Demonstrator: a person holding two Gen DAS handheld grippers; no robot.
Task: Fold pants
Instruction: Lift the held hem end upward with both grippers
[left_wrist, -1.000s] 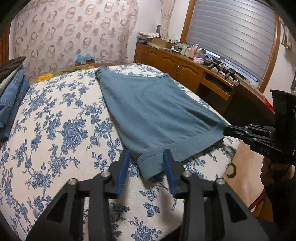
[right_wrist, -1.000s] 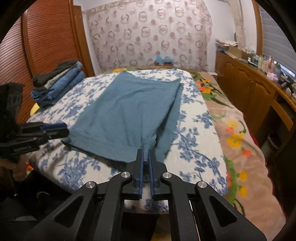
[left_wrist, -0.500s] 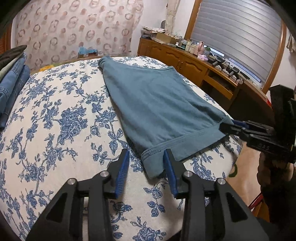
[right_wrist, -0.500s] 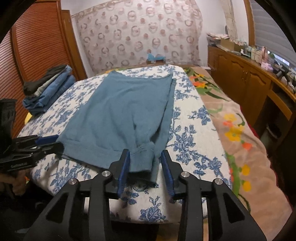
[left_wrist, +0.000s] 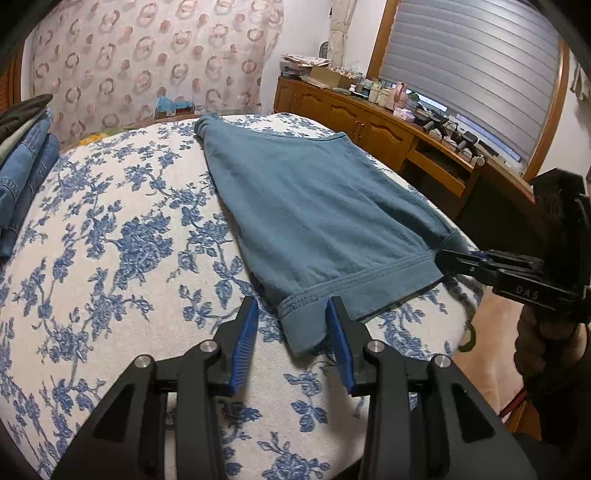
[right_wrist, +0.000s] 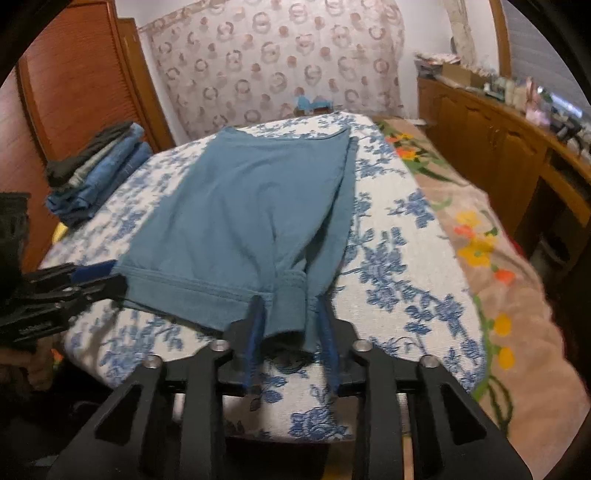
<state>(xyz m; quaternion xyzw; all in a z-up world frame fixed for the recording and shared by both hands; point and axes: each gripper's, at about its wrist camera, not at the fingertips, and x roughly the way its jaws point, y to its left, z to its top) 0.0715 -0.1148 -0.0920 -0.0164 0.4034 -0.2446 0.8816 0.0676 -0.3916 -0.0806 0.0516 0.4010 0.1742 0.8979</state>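
at the far left of the right wrist view a stack of folded jeans sat on the flowered bedspread, in the upper left of the frame. the teal pants lay flat down the middle of the bed, waistband toward the patterned headboard cover, cuffs at the near edge. in the left wrist view the left gripper filled the lower centre, its blue pads spread apart with the left cuff corner lying loosely between them, not pinched. to the right in that frame the right gripper reached in from the right edge, held by a hand, its tips at the other cuff corner. in its own view the right gripper's jaws were closing around the bunched cuff, the pads not yet pressing the cloth. a wooden cabinet ran along the upper right.
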